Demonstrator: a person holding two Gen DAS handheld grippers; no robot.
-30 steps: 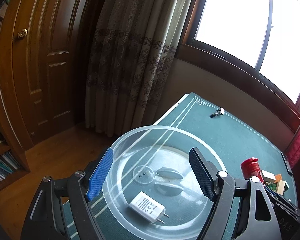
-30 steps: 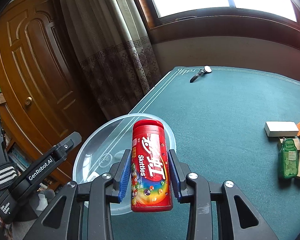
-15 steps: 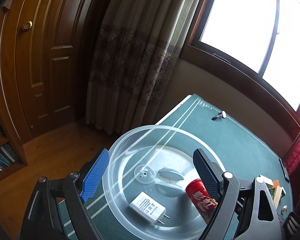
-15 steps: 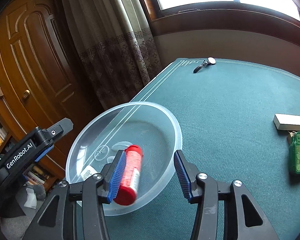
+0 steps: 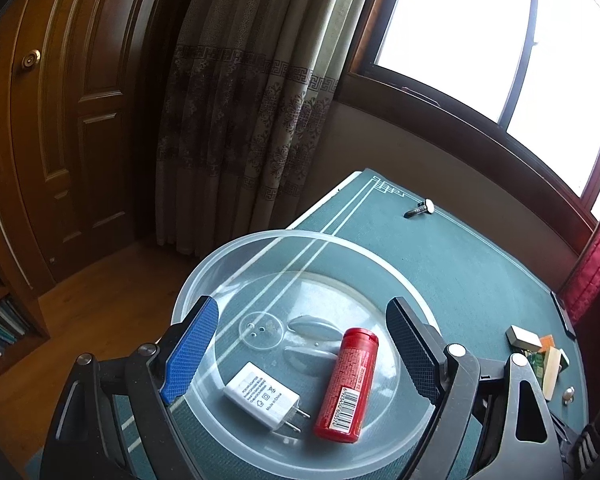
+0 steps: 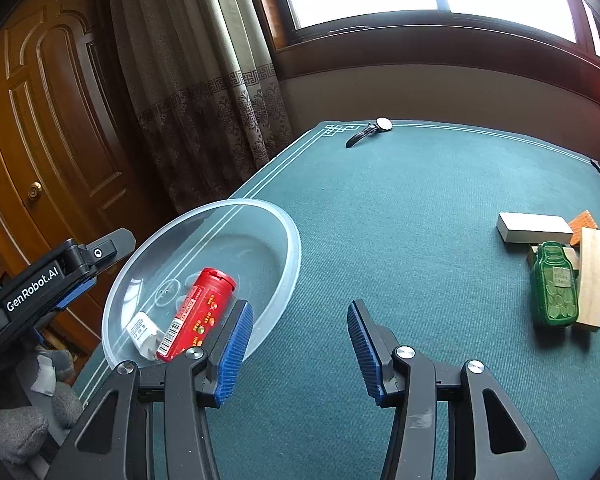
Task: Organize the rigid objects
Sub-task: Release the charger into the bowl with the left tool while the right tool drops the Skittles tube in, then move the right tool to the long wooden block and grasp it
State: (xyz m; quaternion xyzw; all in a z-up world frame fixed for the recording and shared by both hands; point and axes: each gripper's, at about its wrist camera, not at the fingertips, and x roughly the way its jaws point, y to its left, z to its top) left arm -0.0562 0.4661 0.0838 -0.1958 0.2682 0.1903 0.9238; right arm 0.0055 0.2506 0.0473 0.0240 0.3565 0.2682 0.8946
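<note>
Only the right view shows the green bottle [image 6: 555, 285] among wooden blocks [image 6: 534, 228] — both tongs [image 5: 300, 354] [image 6: 300, 346] gape empty; the red candy tube [image 5: 347, 386], held upright a second ago, lies in the clear bowl [image 5: 380, 252] beside the charger [image 5: 262, 396].

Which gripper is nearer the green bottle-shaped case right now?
Right. The right gripper hangs open over bare felt, with the green case off to its right. The left gripper sits open over the clear bowl, farther away.
</note>
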